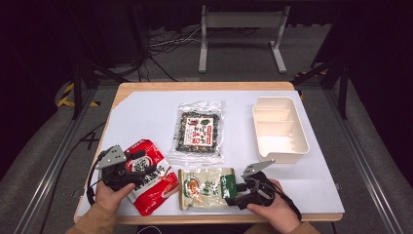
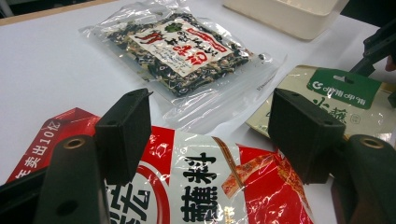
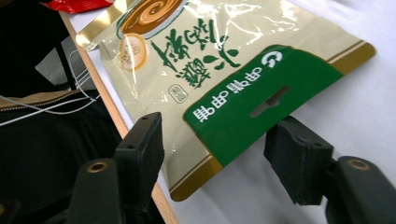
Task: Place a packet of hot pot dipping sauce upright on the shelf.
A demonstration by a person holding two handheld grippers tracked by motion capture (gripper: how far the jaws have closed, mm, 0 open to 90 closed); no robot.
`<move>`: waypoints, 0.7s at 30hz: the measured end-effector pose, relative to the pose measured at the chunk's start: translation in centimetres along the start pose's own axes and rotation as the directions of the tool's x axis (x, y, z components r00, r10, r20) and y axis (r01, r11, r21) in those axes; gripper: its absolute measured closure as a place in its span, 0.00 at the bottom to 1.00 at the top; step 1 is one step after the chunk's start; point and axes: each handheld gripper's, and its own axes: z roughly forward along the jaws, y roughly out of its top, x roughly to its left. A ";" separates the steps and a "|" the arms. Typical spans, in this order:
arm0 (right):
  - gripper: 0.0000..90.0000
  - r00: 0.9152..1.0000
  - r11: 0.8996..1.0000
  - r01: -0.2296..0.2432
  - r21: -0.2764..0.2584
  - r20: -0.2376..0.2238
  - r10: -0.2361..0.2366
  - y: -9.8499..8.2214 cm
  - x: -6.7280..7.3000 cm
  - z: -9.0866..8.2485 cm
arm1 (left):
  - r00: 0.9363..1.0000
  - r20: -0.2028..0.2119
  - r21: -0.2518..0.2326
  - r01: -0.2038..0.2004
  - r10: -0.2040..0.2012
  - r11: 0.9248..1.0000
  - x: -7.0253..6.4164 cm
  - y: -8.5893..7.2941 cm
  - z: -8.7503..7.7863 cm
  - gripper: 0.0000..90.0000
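A red sauce pouch [image 1: 151, 176] lies at the front left of the white table [image 1: 146, 117]. My left gripper [image 1: 138, 167] hovers over it, jaws wide apart and open, nothing pressed between them; the left gripper view shows the red pouch [image 2: 210, 186] under the jaws of this gripper [image 2: 212, 126]. A cream pouch with a green header [image 1: 207, 188] lies at the front centre. My right gripper [image 1: 234, 193] points at the header end. In the right gripper view the green header [image 3: 261, 102] reaches in between the open jaws of my right gripper [image 3: 219, 144], whose pads stand clear of it.
A clear packet of dark dried food [image 1: 198, 131] lies mid-table. An empty white tray [image 1: 280, 129] stands at the right. The table's wooden front edge [image 3: 112, 112] runs close under the cream pouch. A metal frame [image 1: 241, 34] stands on the floor beyond the table.
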 end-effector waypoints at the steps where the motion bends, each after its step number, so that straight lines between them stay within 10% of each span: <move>1: 0.47 1.000 1.000 0.005 -0.006 -0.002 -0.005 0.1 0.1 0.0 | 1.000 -0.001 0.001 -0.003 0.003 1.000 0.0 0.0 0.0 0.34; 21: 0.94 0.999 0.999 0.038 -0.013 -0.037 -0.039 1.1 0.2 1.3 | 1.000 -0.001 0.007 -0.010 0.010 1.000 -0.2 0.0 0.3 0.34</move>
